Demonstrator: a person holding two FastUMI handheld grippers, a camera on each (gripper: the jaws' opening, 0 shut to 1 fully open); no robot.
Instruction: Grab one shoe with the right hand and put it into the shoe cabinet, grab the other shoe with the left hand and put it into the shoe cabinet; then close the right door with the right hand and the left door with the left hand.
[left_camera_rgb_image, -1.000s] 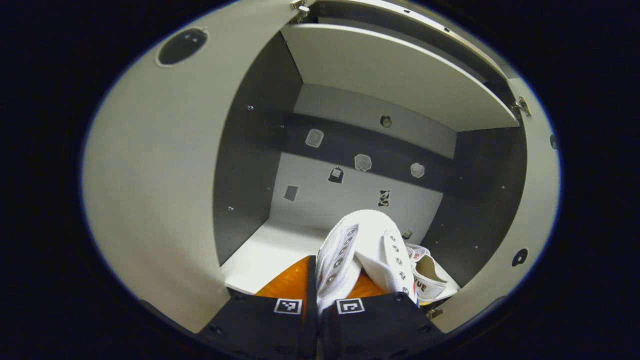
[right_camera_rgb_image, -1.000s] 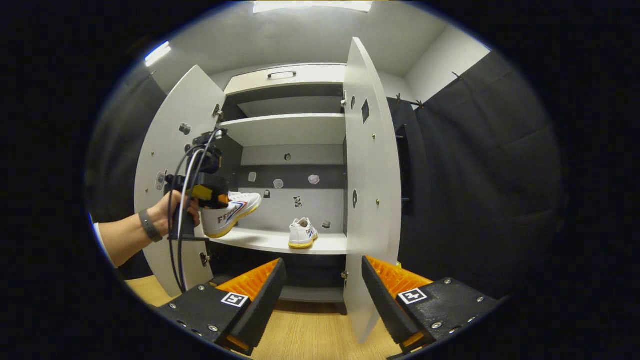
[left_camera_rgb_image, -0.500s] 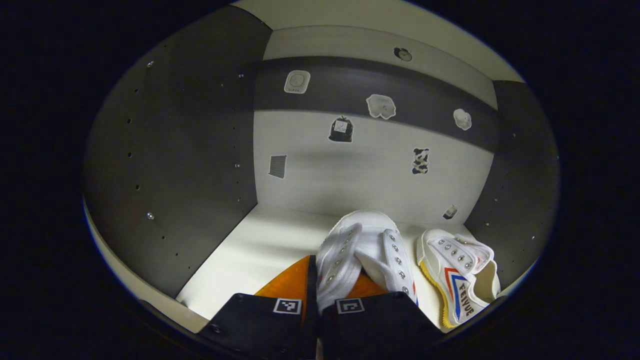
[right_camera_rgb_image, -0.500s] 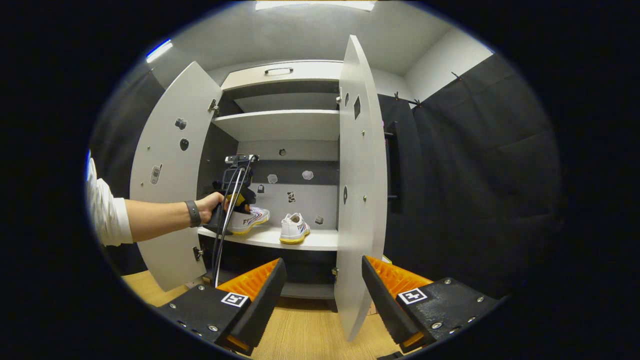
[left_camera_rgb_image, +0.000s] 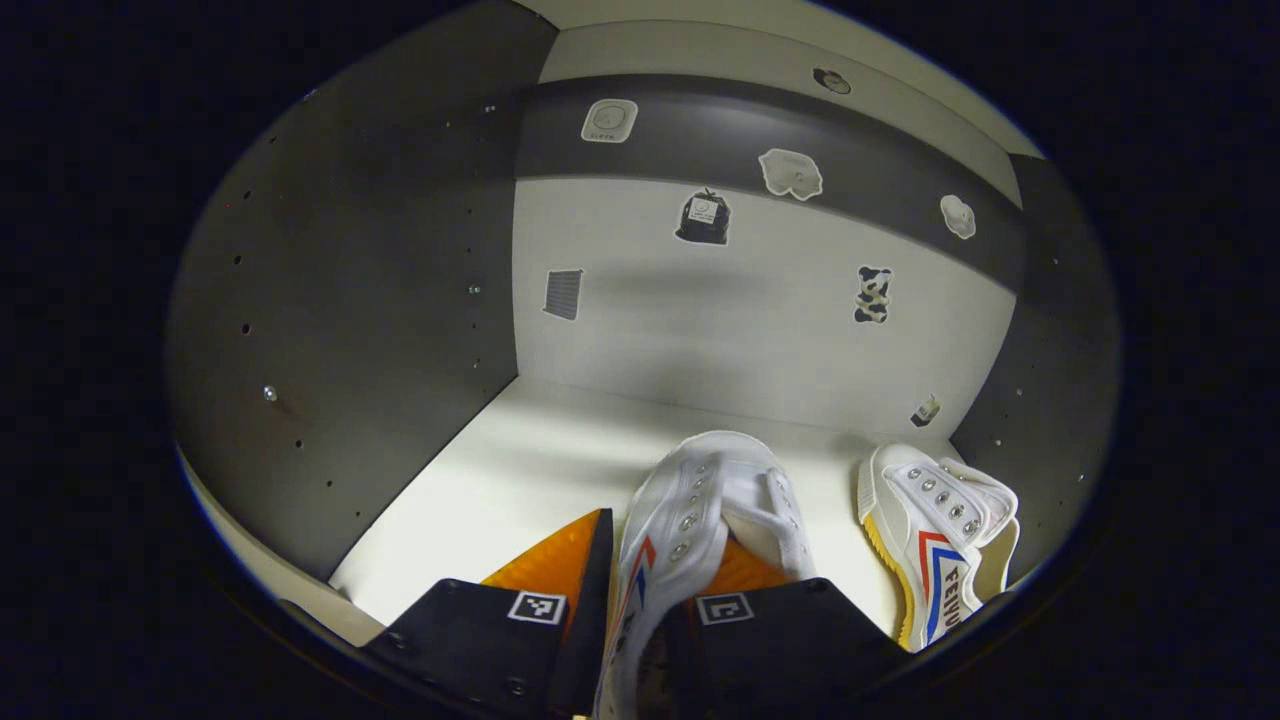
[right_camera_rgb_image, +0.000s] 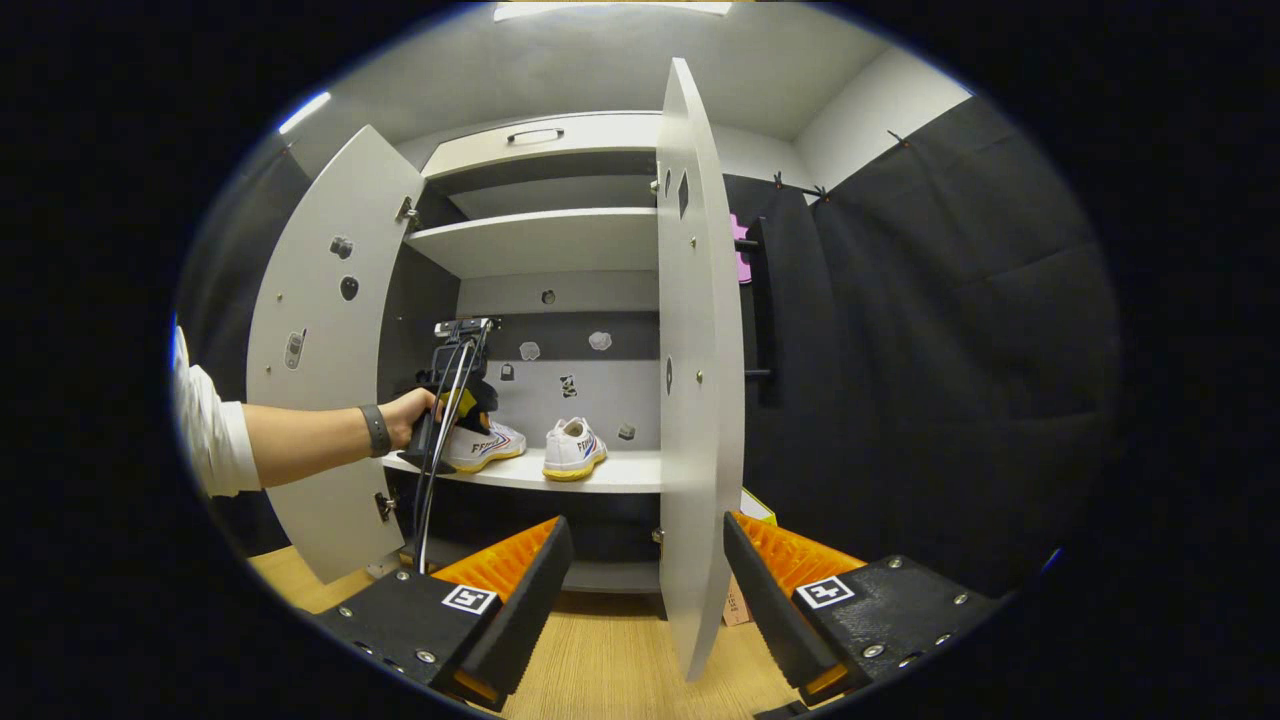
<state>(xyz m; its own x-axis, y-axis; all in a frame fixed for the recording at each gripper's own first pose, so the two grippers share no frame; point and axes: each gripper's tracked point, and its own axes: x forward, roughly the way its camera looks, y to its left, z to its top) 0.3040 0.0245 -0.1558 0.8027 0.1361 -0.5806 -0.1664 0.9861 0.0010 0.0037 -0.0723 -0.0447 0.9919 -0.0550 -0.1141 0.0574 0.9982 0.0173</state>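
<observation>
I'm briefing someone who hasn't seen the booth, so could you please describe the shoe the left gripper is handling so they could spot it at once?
Look at the open cabinet, on its lit white shelf. Two white shoes sit there; it is the left shoe, nearest the dark side wall. Unlike the free shoe beside it, it sits between the left gripper's fingers.

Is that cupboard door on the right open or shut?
Open. The right door swings out edge-on, leaving the shelf and a shoe exposed.
</observation>
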